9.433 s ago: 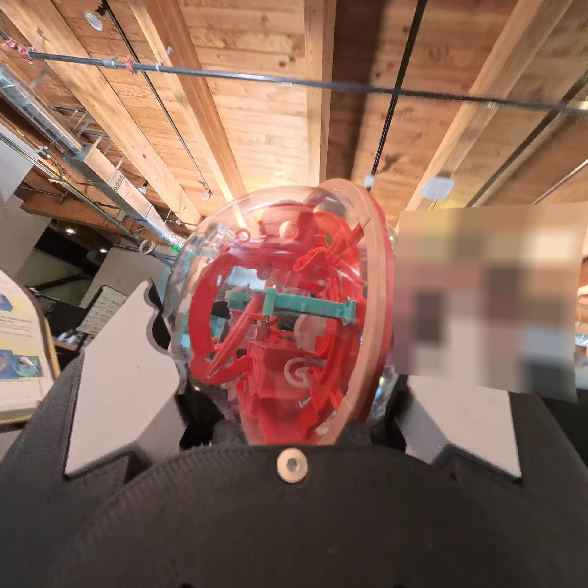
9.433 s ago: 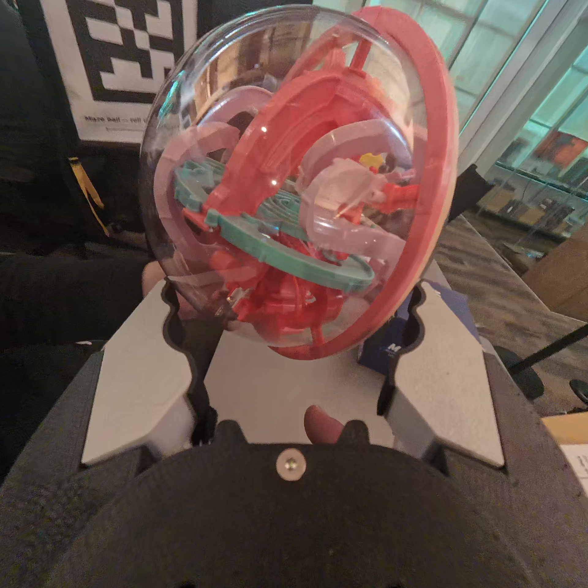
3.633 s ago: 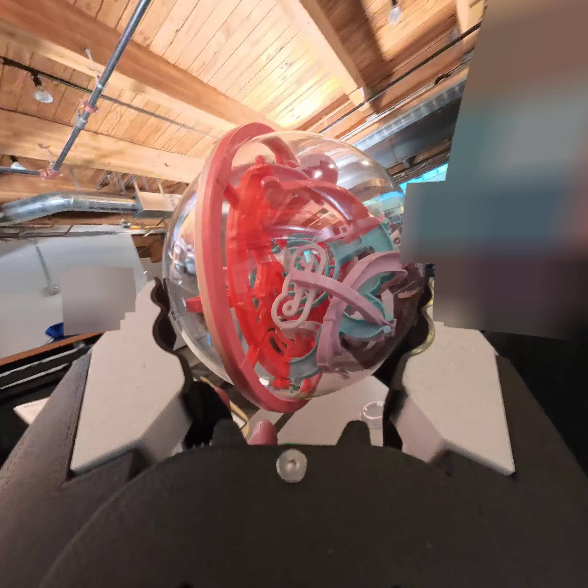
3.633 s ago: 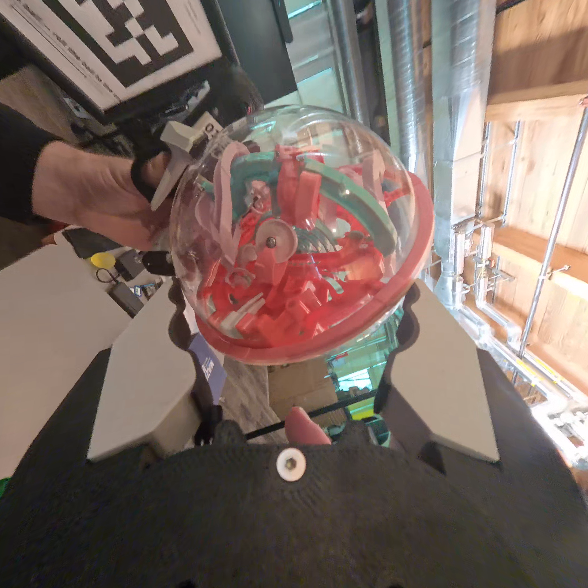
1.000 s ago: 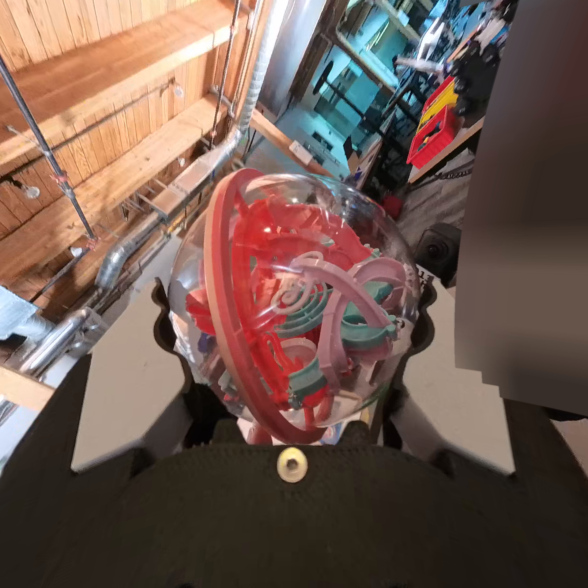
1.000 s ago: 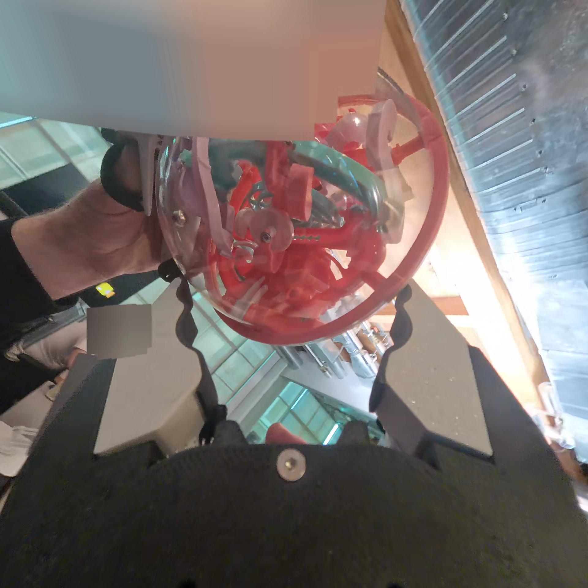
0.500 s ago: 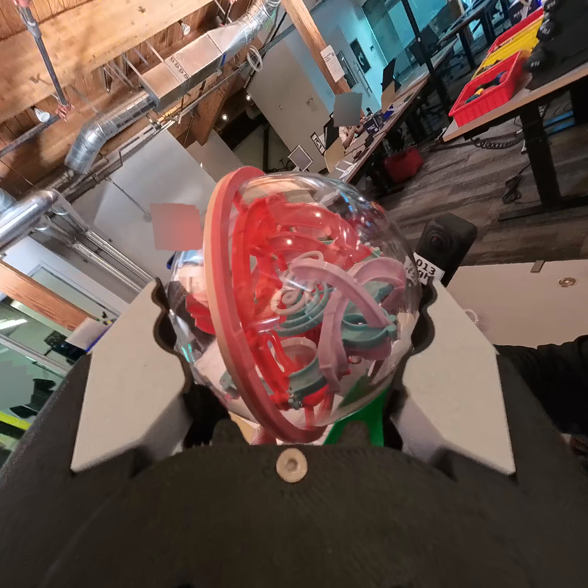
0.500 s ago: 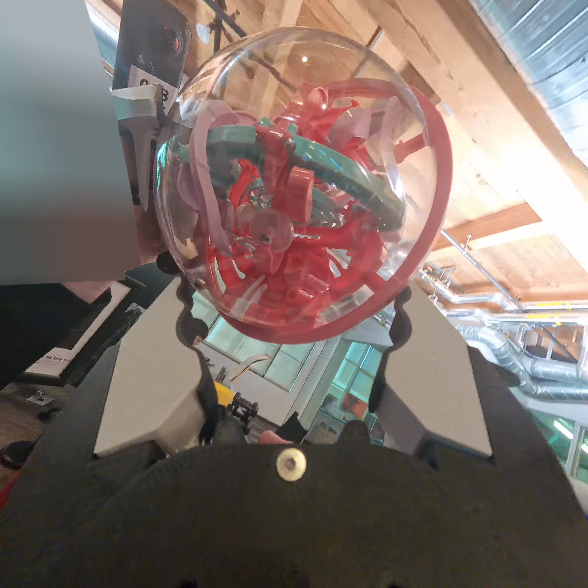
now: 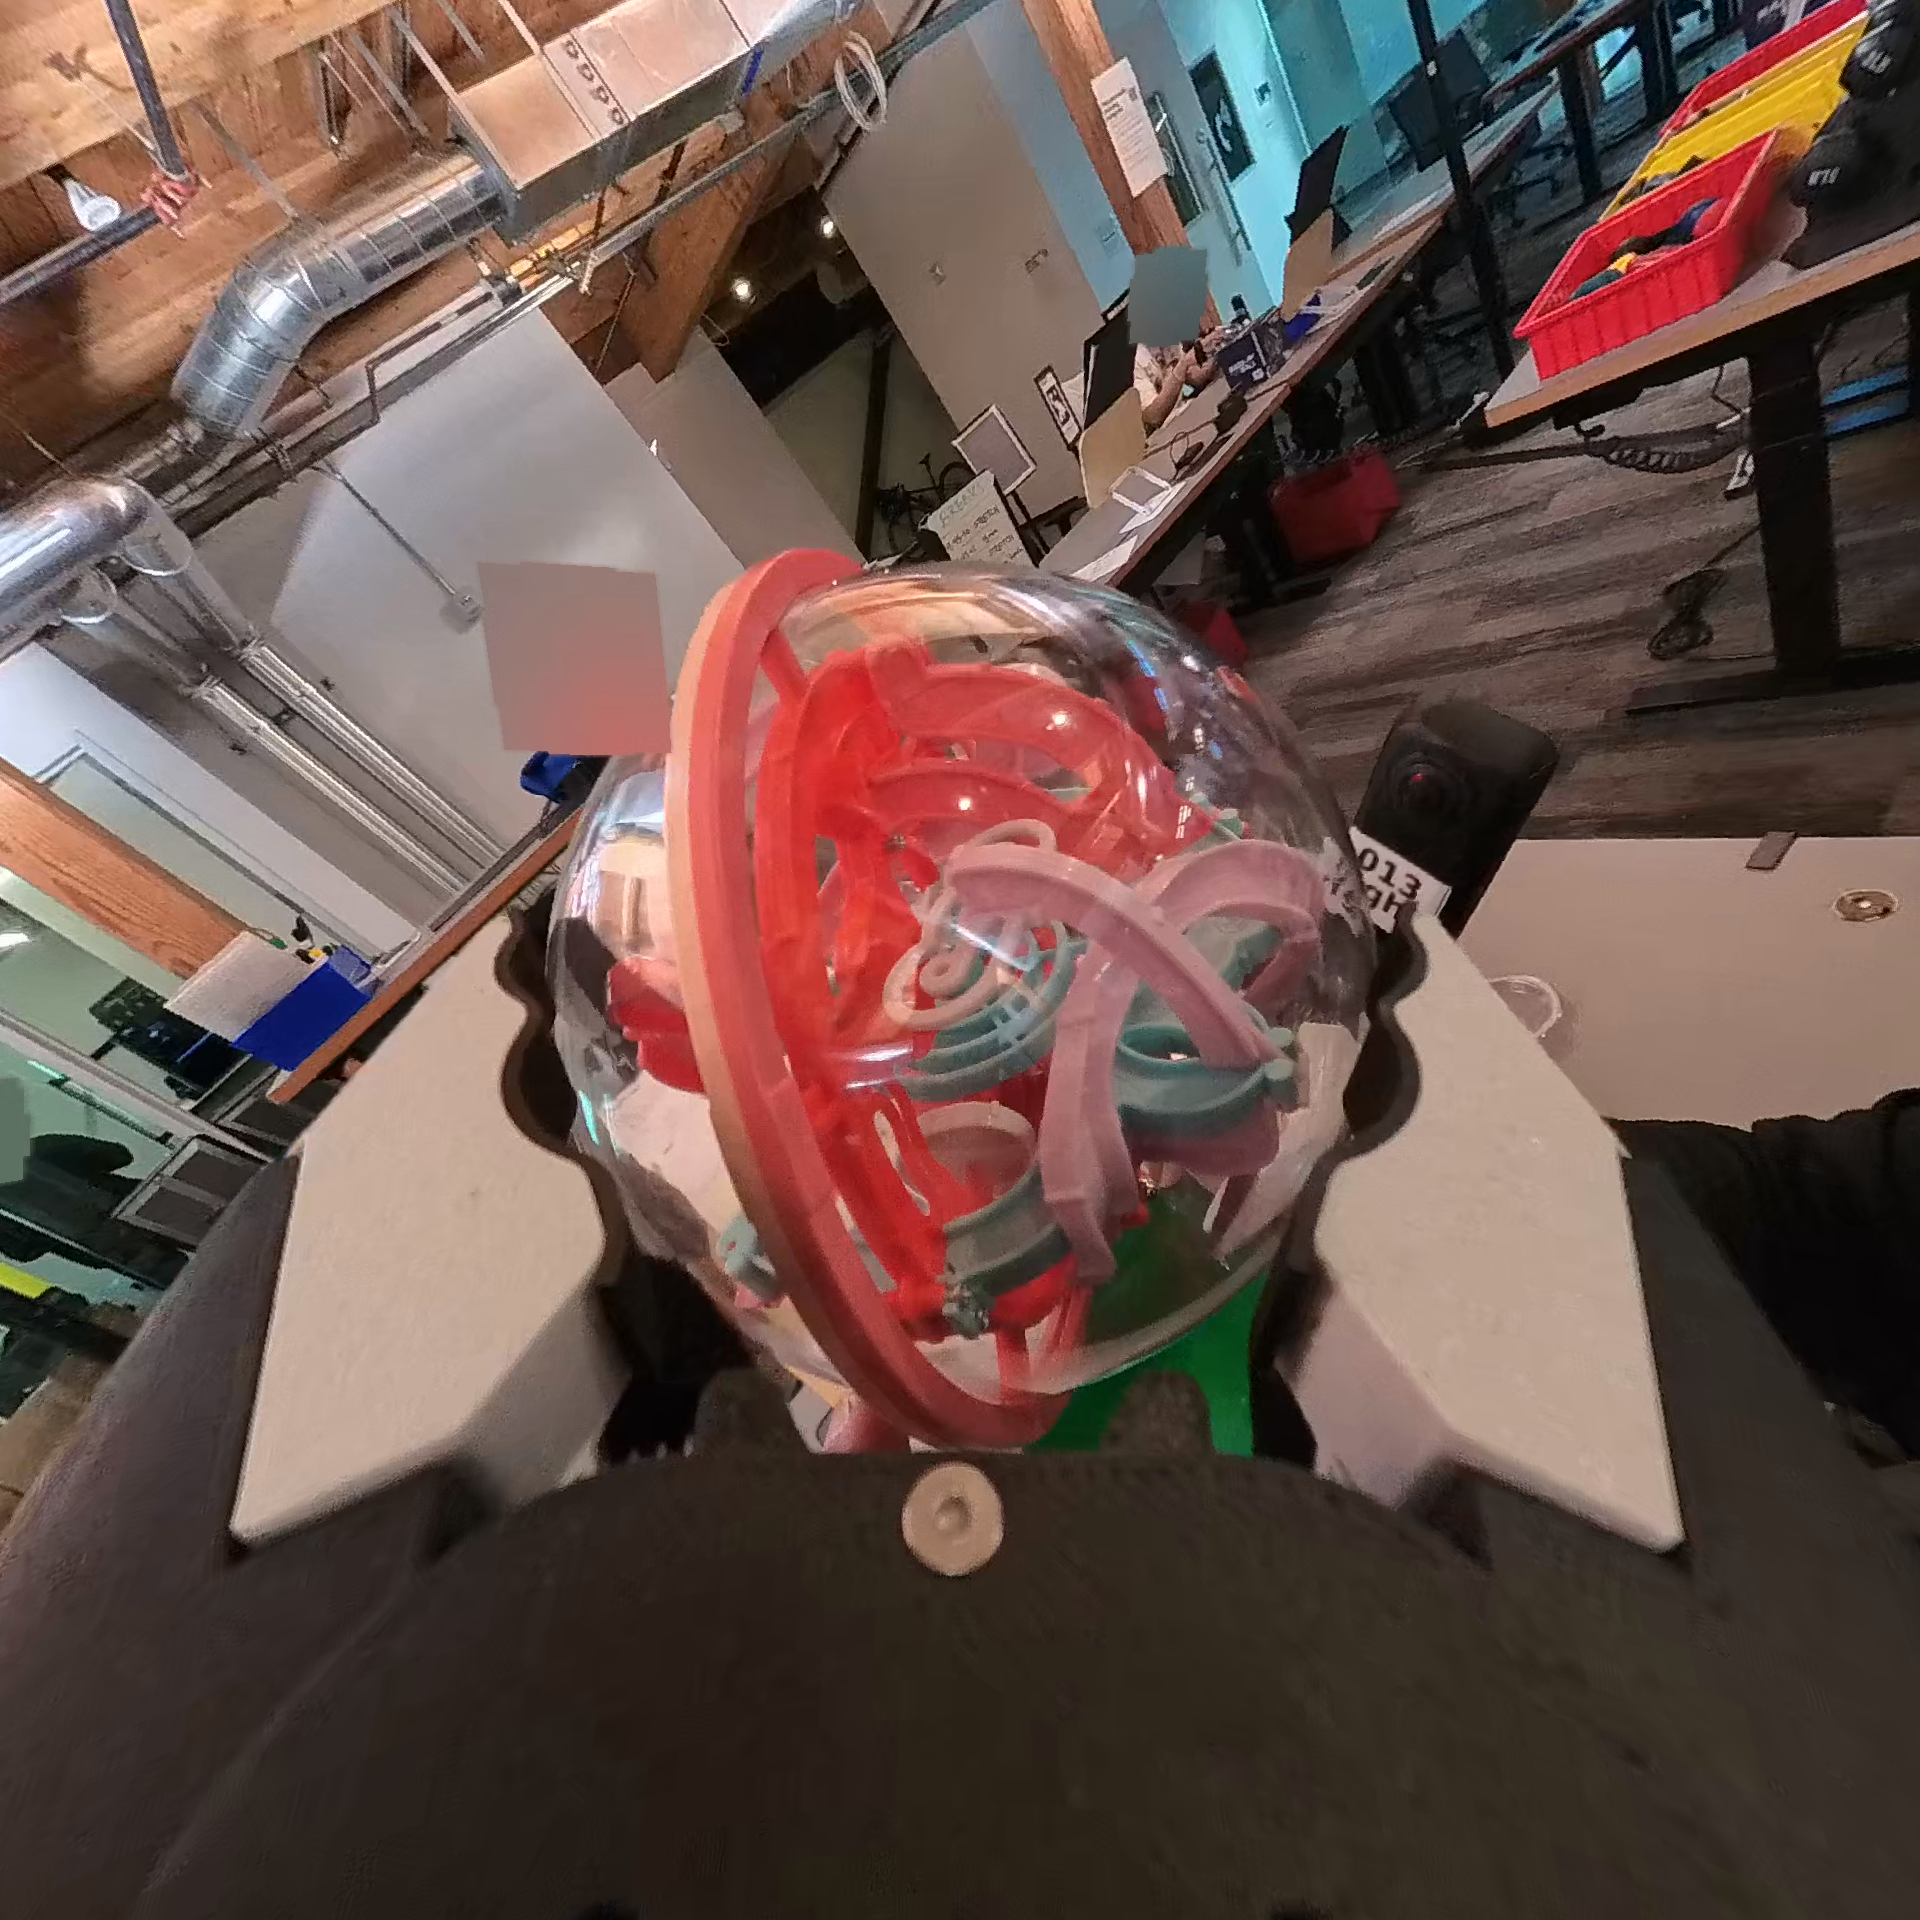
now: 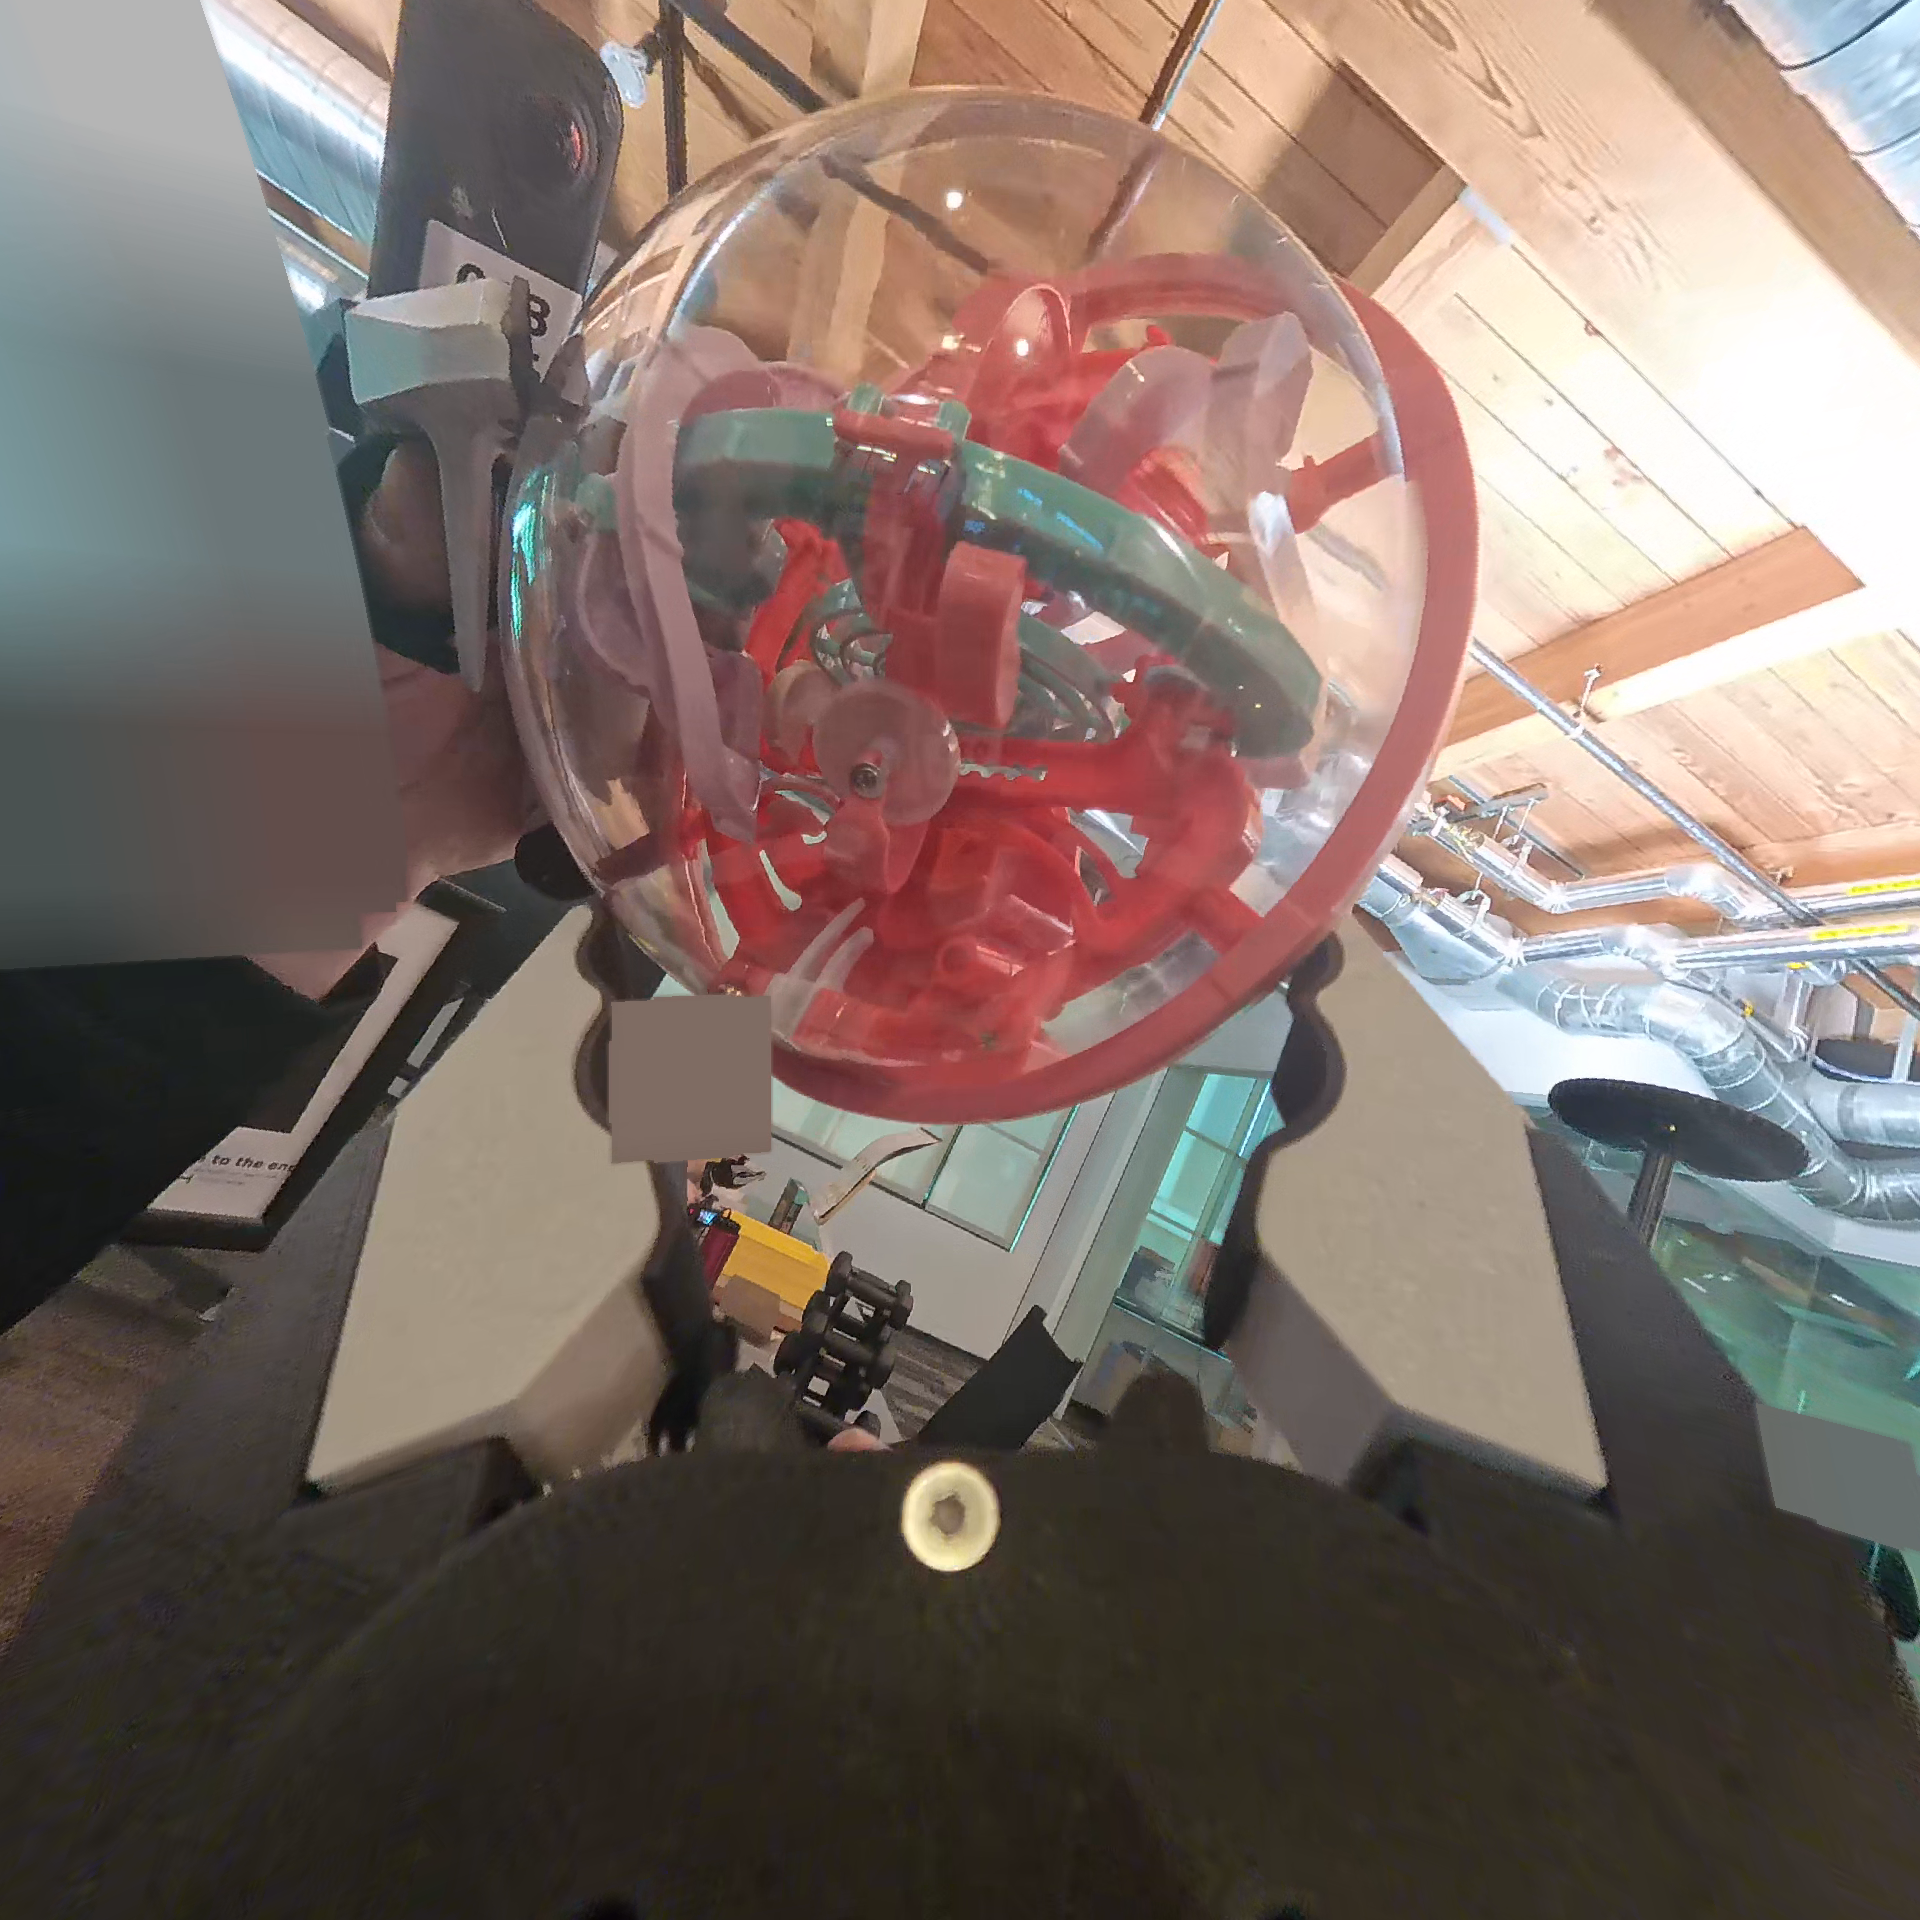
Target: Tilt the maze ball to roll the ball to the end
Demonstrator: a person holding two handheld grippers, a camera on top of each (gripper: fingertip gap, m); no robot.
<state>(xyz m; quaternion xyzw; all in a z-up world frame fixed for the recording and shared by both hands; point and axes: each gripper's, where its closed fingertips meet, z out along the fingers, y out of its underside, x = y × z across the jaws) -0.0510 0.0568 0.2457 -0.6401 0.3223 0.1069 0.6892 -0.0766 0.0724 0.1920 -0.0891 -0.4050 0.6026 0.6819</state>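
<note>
Both the left hand-held gripper [image 9: 961, 1049] and right hand-held gripper [image 10: 951, 997] pinch the clear plastic maze sphere with red tracks [image 9: 966, 987], likely light, rigid and slippery, best held across its widest part.

The setting is an open-plan workshop or lab. Exposed wooden ceiling beams [image 10: 1621, 343] and silver ventilation ducts [image 9: 343, 270] run overhead. Long desks [image 9: 1247, 416] carry equipment, red and yellow storage bins [image 9: 1662, 239] sit on one tabletop, and glass partitions [image 10: 1164, 1143] divide the floor.
</note>
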